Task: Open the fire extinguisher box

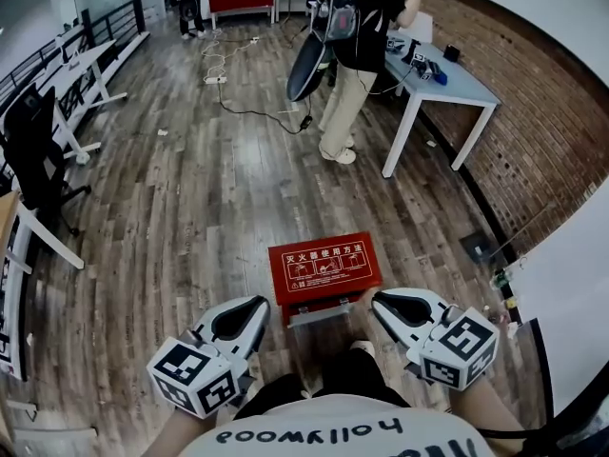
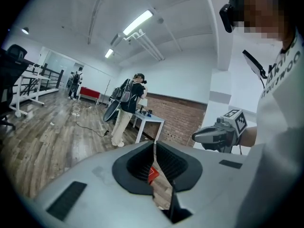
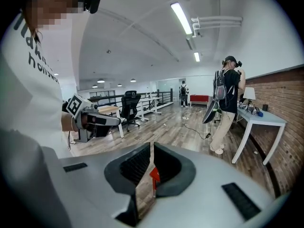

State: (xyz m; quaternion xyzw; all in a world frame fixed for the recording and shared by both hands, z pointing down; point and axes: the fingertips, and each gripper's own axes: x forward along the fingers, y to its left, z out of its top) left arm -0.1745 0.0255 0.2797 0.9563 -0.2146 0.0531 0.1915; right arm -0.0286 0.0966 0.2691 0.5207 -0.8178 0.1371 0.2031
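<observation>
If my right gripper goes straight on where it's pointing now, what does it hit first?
Most likely the right end of the red fire extinguisher box: the shut right gripper aims at it, close by.

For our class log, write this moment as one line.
red rectangular fire extinguisher box: on wood floor | left gripper: shut, empty | right gripper: shut, empty

Bright ceiling strip lights [image 2: 137, 23] shine evenly; picture edges warp, fisheye.
</observation>
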